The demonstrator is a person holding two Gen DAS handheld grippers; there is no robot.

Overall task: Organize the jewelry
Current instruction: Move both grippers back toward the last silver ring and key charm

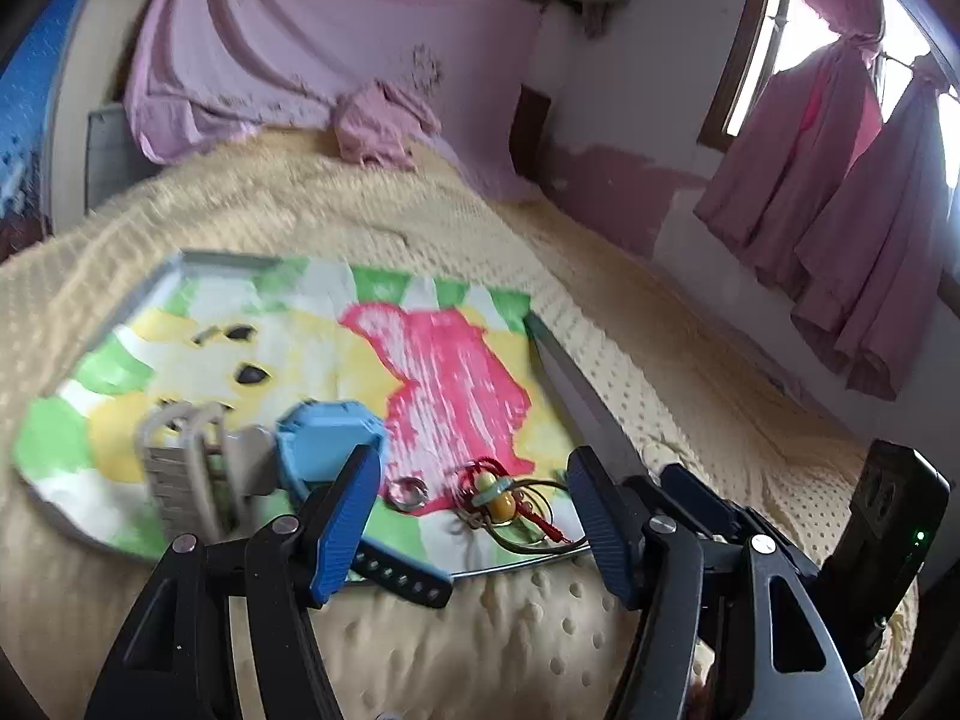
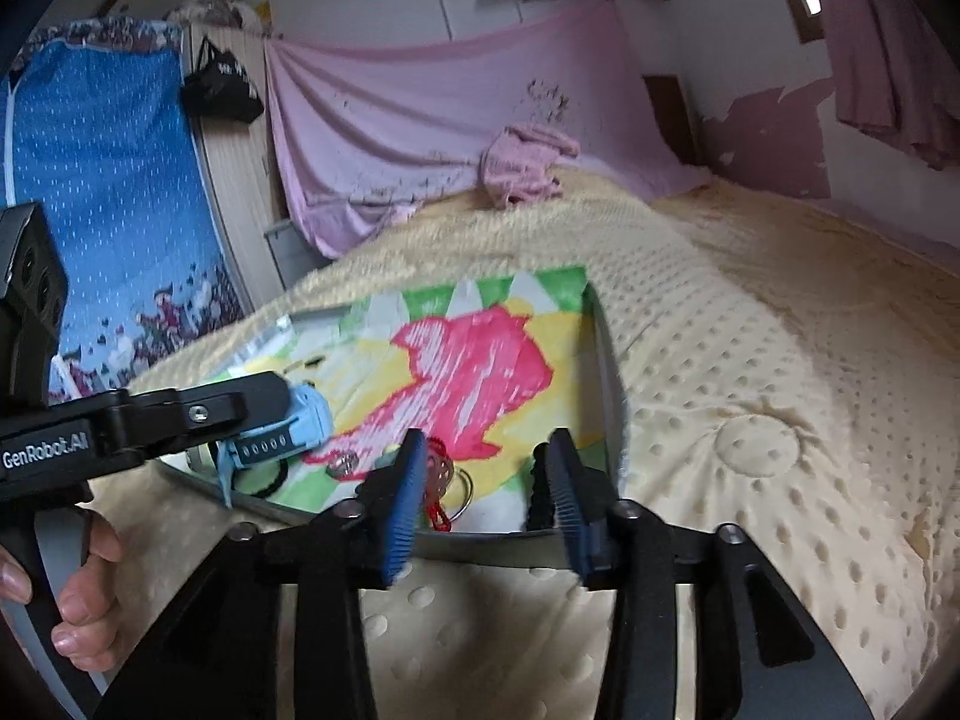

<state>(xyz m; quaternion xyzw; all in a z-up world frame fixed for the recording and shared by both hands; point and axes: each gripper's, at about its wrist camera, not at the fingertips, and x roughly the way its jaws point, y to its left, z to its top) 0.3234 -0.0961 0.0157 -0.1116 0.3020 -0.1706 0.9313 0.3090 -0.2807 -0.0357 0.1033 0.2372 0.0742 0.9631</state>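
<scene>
A: So, which step is this?

B: Between picks, I'd judge. Both tools hover over the near edge of the tray point(image 1: 198, 261) lying on the bed point(image 1: 600, 300). The left gripper point(image 1: 474, 516) has its fingers spread with nothing between them; the right gripper point(image 2: 489, 504) likewise stands parted and empty.

A: And the jewelry?

B: All in the tray's near part. A blue watch point(image 1: 324, 438) with a chunky square case sits near-left, beside a pale grey ridged band point(image 1: 180, 468). A small round silver ring point(image 1: 408, 492) lies mid-front, and right of it a red cord tangle point(image 1: 510, 504) with a yellow bead and thin wire hoops.

A: What does the next move call for?

B: Probably lowering onto one piece and closing. The ring and hoops are thin, hard and flat on the glossy printed tray, so they could slip; the cord is limp and knotted with the hoops. The nubbly blanket gives under pressure.
</scene>
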